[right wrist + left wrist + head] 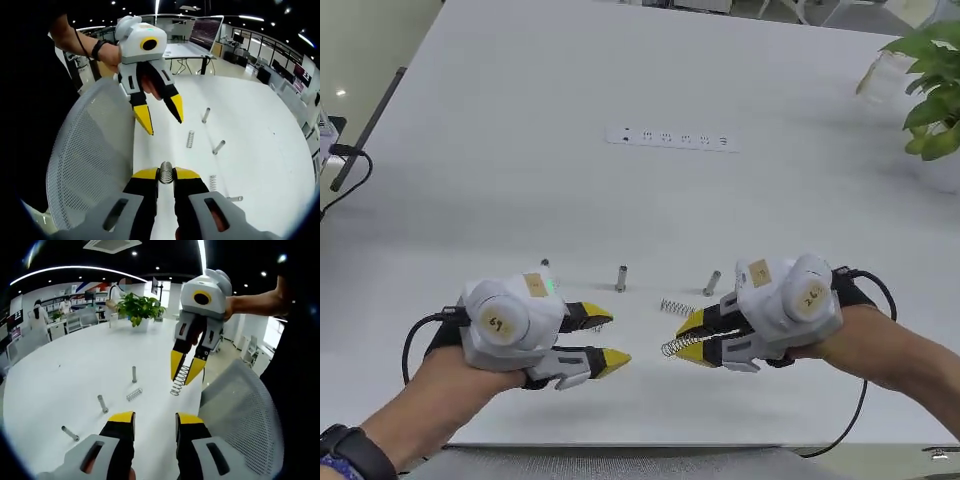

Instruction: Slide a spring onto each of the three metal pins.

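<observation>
No part of the task reads as complete. The left pin (545, 263), centre pin (621, 278) and right pin (712, 283) sit in a row on the tabletop (620, 80), and each is bare as far as the views resolve. One loose spring (676, 306) lies on the tabletop between the centre pin and the right pin, touching neither. The right gripper view shows a second loose spring (213, 182) lying near the pin at the end of the row. All three placements are therefore judged outstanding. The right gripper (688, 340) has its fingers closed narrowly on the held spring (166, 171), which projects past the fingertips toward the opposite hand. It is raised above the near edge of the tabletop, short of the pins. The left gripper (610, 340) faces it, tips pointing inward, with fingers spread wide and nothing between them. Both grippers are held level and near each other, tips apart, in front of the pin row.
</observation>
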Demonstrator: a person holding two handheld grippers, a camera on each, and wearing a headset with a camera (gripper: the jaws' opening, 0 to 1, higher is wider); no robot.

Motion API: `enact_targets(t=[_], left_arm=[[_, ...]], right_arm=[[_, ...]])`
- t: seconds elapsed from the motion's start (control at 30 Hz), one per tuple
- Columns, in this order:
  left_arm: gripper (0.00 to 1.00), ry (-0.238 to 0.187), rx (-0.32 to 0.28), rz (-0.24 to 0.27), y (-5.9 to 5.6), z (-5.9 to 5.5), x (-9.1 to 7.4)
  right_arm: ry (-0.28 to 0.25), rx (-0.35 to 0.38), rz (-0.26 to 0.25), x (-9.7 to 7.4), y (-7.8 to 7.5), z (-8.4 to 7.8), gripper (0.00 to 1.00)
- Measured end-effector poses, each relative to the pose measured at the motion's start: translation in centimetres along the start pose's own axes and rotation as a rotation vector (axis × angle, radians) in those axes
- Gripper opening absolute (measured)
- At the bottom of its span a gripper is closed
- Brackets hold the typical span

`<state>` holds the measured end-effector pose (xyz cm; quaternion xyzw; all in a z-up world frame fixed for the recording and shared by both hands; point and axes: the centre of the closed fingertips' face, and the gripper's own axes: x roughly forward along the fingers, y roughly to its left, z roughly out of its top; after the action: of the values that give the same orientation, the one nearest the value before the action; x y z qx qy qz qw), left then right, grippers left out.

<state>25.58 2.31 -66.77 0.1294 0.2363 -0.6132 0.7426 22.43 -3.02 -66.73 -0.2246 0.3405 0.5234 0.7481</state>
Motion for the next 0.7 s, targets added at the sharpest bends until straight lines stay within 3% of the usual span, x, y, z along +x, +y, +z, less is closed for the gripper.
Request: enact_targets(t=[0.17,0.7], left_arm=[[0.31,-0.001,-0.041,0.069,1.5,-1.0,-1.5],[0.42,-0.006,-0.134,0.211,4.5,-3.4,-5.2]], right_arm=[[0.009,-0.003,-0.005,0.5,-0.5,0.1,0.09],[0.035,-0.021,0.000,1.1,-2.2,0.7,0.09]])
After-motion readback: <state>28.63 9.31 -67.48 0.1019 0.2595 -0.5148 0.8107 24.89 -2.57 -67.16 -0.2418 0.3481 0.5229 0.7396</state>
